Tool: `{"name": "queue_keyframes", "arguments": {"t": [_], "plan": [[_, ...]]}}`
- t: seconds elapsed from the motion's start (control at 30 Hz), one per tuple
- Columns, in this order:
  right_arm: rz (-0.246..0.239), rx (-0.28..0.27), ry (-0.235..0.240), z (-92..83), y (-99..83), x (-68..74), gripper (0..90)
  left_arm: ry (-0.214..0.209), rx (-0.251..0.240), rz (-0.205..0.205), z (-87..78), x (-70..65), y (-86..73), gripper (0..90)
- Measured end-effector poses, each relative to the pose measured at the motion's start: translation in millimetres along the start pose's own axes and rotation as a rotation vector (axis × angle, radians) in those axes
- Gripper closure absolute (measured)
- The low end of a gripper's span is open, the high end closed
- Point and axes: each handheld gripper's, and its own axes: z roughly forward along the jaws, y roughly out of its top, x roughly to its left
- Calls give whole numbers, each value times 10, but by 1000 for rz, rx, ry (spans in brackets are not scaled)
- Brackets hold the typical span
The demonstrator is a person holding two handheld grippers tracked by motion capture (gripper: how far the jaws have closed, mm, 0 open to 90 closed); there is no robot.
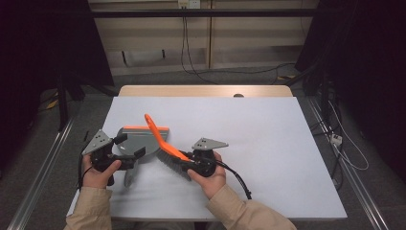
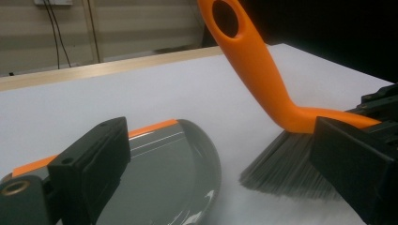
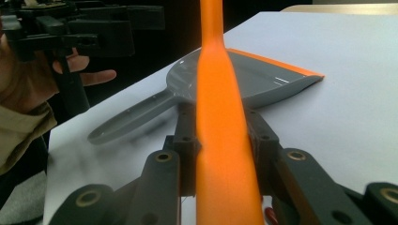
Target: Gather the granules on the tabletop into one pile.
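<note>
A grey dustpan (image 1: pixel 140 140) with an orange front lip lies flat on the white table sheet, its handle (image 1: pixel 128 178) pointing toward the person. My left gripper (image 1: pixel 130 145) hovers over its rear part, jaws wide apart with nothing pressed between them. In the left gripper view the dustpan (image 2: pixel 173 173) lies under that gripper (image 2: pixel 220 140). My right gripper (image 1: pixel 187 161) is shut on the orange brush (image 1: pixel 155 132), near where the handle meets the head. The dark bristles (image 2: pixel 286 173) rest on the sheet just right of the pan. The brush handle (image 3: pixel 218 70) rises up and away between my right gripper (image 3: pixel 220 129) jaws.
The white sheet (image 1: pixel 268 143) covers a wooden table whose far edge (image 1: pixel 206 91) shows bare. Metal rails run along the floor at both sides. Cables hang by the back wall. The person's left hand (image 3: pixel 28 79) sits at the table's near left corner.
</note>
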Motion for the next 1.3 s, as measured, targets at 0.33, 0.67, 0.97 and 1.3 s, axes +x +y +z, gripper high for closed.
{"name": "queue_keyframes", "arguments": {"t": [0.33, 0.67, 0.97, 1.3], "plan": [[109, 44, -120, 70, -112, -134, 710, 6, -1, 5, -6, 1, -4, 58], [184, 42, -164, -193, -186, -335, 707, 3, 3, 18, 9, -15, 0, 58], [211, 35, -195, -392, -220, -432, 706, 2, 3, 22, 10, -32, 6, 58], [249, 23, -203, -554, -233, -524, 708, 2, 6, 25, 25, -47, 8, 58]]}}
